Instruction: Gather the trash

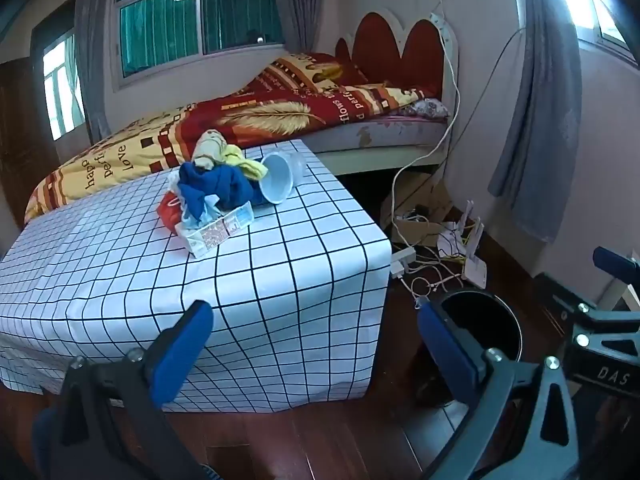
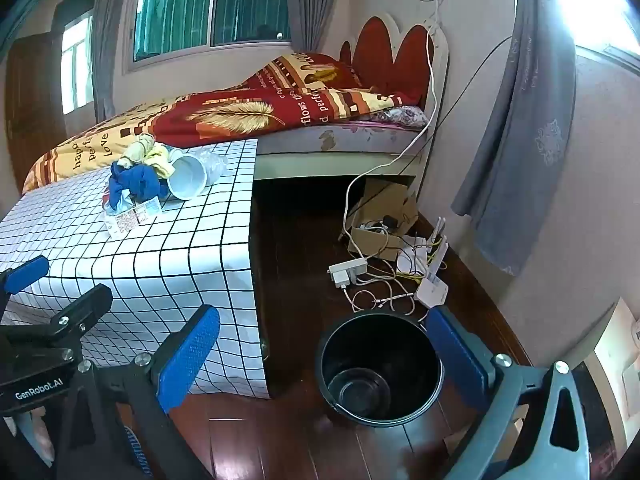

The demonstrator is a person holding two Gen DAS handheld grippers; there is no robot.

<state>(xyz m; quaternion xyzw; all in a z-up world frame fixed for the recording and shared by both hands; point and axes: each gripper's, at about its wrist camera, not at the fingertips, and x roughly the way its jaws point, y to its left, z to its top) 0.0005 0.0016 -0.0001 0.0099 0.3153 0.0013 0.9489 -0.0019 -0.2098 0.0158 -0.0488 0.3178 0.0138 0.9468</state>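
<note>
A heap of trash lies on the checked tablecloth (image 1: 120,272) (image 2: 160,264): a crumpled blue piece (image 1: 216,188) (image 2: 136,182), a yellow crumpled piece (image 1: 244,162), a tipped white cup (image 1: 276,180) (image 2: 188,178), a clear plastic cup (image 1: 298,164) (image 2: 214,164), a flattened carton (image 1: 218,232) (image 2: 134,216) and a red bag (image 1: 168,208). A black bin (image 1: 508,308) (image 2: 332,332) stands empty on the floor, right of the table. My left gripper (image 1: 316,340) hangs open before the table's near corner. My right gripper (image 2: 324,354) is open just short of the bin, holding nothing.
A bed (image 1: 280,112) with a red and yellow blanket runs behind the table. On the wooden floor beyond the bin lie a power strip (image 2: 348,270), tangled cables (image 2: 384,296), a white router (image 2: 432,292) and a cardboard box (image 2: 380,216). A grey curtain (image 2: 520,140) hangs at the right.
</note>
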